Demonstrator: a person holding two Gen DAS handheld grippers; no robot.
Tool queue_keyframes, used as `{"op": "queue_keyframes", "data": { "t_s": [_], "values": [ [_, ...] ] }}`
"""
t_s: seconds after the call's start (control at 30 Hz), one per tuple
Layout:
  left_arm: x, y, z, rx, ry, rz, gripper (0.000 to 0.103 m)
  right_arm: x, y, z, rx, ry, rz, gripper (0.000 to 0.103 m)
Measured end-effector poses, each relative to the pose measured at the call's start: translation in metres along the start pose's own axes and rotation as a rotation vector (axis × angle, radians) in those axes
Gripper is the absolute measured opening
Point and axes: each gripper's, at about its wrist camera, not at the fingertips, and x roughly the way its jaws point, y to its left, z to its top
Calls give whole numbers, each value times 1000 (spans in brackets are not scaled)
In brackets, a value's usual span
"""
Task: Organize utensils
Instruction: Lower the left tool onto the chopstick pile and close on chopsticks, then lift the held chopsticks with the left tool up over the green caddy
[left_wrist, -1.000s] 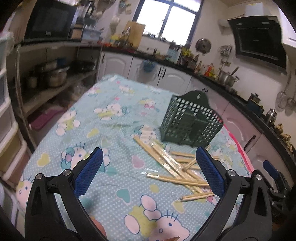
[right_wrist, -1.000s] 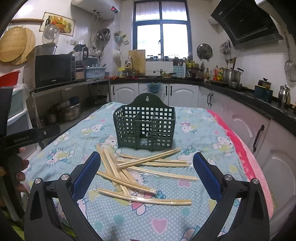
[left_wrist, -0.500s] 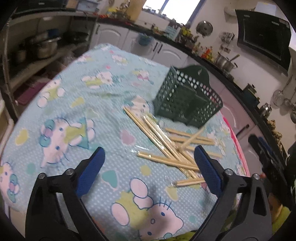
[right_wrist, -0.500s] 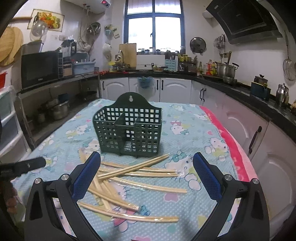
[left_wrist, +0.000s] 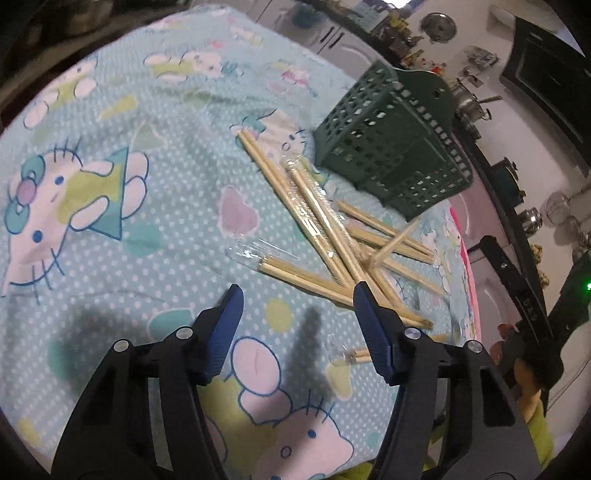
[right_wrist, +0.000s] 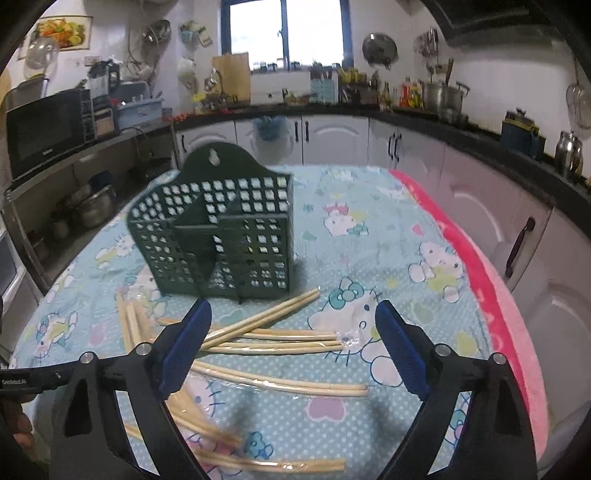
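Note:
Several pairs of bamboo chopsticks (left_wrist: 314, 218) in clear wrappers lie criss-crossed on the cartoon-print tablecloth (left_wrist: 110, 184). Behind them stands a dark green slotted utensil holder (left_wrist: 391, 147). My left gripper (left_wrist: 298, 291) tilts down low over the near end of the pile. Its jaws are closing, and one wrapped pair (left_wrist: 295, 273) lies just ahead between the tips, untouched by the pads. My right gripper (right_wrist: 293, 310) hovers above the chopsticks (right_wrist: 266, 325) in front of the holder (right_wrist: 221, 240). Its jaws are closing too, still wide, with nothing gripped.
A pink border (right_wrist: 491, 280) marks the table's right edge, with white cabinets (right_wrist: 480, 206) close beside it. A shelf with a microwave (right_wrist: 44, 129) and pots stands to the left. A hand (left_wrist: 517, 354) holding the other gripper shows at the right of the left wrist view.
My left gripper dropped and tipped down toward the chopsticks, and its jaws narrowed a lot. My right gripper slid right and nearer the holder, its jaws narrowing slightly.

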Motion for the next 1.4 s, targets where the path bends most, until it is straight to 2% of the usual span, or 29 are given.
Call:
{"op": "queue_keyframes", "data": {
  "t_s": [0.2,0.27,0.5,0.77,0.97,1.07,1.23,1.4],
  "values": [
    [5,8,13,-31,6,7,53,38,-17,4,78,116,21,72],
    [7,8,16,-40,9,7,53,50,-23,4,108,149,23,71],
    [15,8,28,-45,7,53,43,80,-31,4,163,245,49,69],
    [22,5,38,-17,2,104,33,101,-23,12,182,293,76,69],
    [24,10,44,-28,0,106,24,118,-20,13,208,357,78,61],
    [24,12,44,-31,-1,105,19,122,-19,17,207,381,75,50],
    [25,19,49,-50,0,93,9,125,-26,18,237,418,93,27],
    [26,24,50,-49,-2,86,5,127,-45,16,321,429,125,14]
  ]
}}
